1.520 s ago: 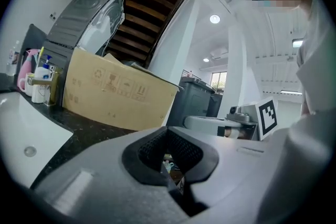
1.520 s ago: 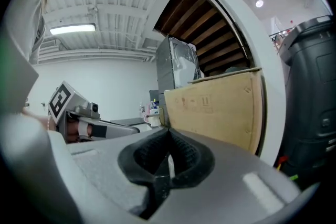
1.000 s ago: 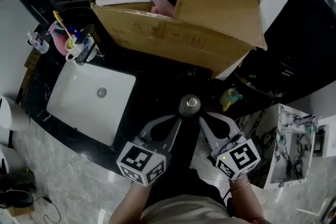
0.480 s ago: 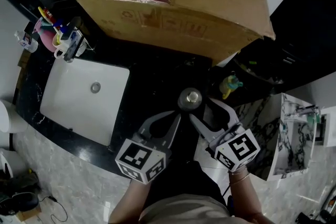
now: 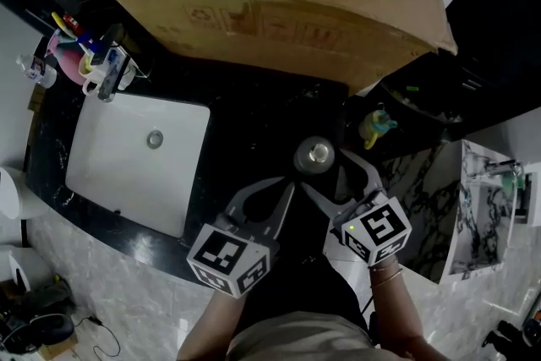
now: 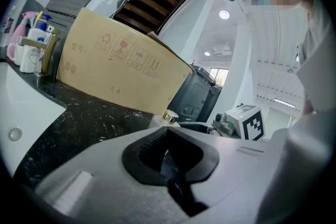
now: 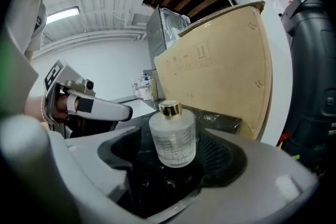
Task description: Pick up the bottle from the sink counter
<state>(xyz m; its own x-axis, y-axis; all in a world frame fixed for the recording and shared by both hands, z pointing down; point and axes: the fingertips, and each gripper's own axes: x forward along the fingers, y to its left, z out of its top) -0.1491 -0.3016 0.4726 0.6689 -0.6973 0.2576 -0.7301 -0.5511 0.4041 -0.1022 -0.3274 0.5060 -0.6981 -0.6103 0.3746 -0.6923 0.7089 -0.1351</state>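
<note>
Counter: black marbled sink worktop (image 5: 254,118), white rectangular basin (image 5: 127,156) sunk in its left half, big brown cardboard box (image 5: 338,21) filling the back edge. Open dark strip runs between box and front edge, right of the basin. Pink cup of toothbrushes (image 5: 61,46) at the back left corner. Small yellow and teal item (image 5: 376,128) to the right of the strip, apart from the rest. Frosted glass bottle with gold cap (image 5: 318,155) stands upright in that strip, near the front edge. Right gripper (image 5: 328,172): 2 jaws spread, have just been opening, bottle between them, pads clear of its sides. Left gripper (image 5: 287,184): just left of the bottle, jaws pressed together, nothing in them.
</note>
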